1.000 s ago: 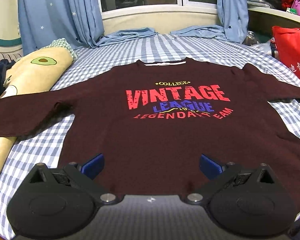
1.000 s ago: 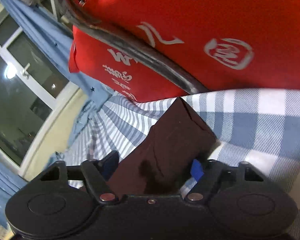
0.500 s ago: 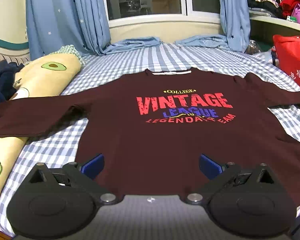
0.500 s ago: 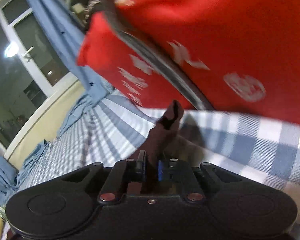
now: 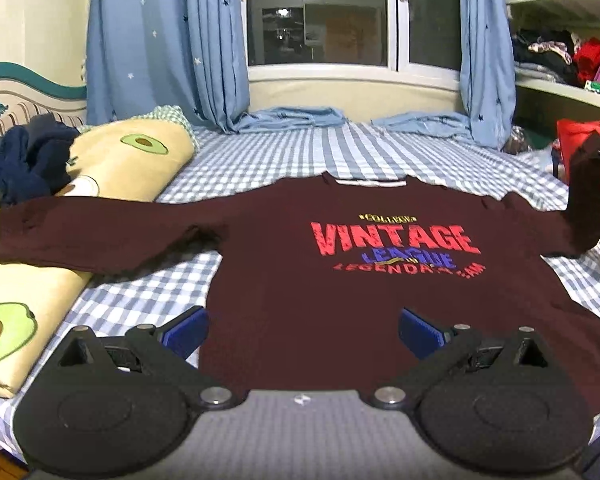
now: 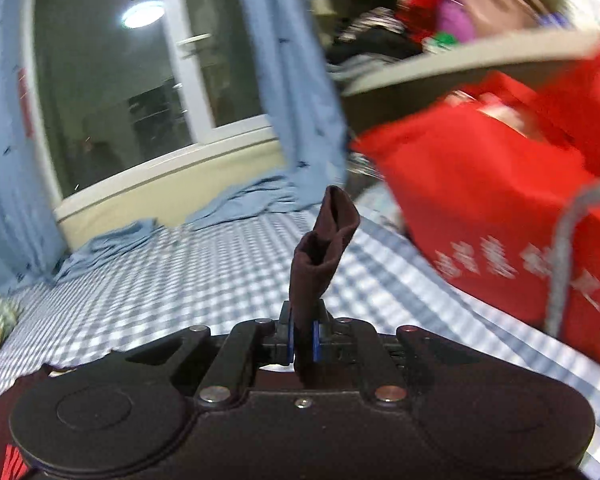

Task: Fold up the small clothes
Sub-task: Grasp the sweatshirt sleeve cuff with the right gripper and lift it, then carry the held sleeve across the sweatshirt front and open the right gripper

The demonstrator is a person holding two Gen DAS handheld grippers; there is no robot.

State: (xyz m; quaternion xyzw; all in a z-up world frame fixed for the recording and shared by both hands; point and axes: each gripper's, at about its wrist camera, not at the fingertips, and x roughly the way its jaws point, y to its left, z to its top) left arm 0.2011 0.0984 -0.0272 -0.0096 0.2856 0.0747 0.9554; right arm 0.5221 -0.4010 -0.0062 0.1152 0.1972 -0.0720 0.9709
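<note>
A dark maroon sweatshirt (image 5: pixel 340 280) printed "VINTAGE LEAGUE" lies face up on the blue checked bed (image 5: pixel 260 160). Its left sleeve (image 5: pixel 92 236) stretches out over a pillow. Its right sleeve (image 5: pixel 584 200) is lifted off the bed, with the cuff (image 6: pixel 324 248) sticking up between the blue pads of my right gripper (image 6: pixel 303 340), which is shut on it. My left gripper (image 5: pixel 300 330) hovers above the sweatshirt's hem, open, with nothing between its fingers.
A cream avocado-print pillow (image 5: pixel 132 156) and dark blue clothes (image 5: pixel 24 160) lie at the left. A red bag (image 6: pixel 500 208) stands at the bed's right edge, close to the raised sleeve. Blue curtains (image 5: pixel 160 40), a window and a cluttered shelf (image 5: pixel 560 52) lie beyond.
My right gripper closed on the right sleeve's cuff, then lifted it off the bed while rolling upright. My left gripper drew back a little, so the sweatshirt looks farther off.
</note>
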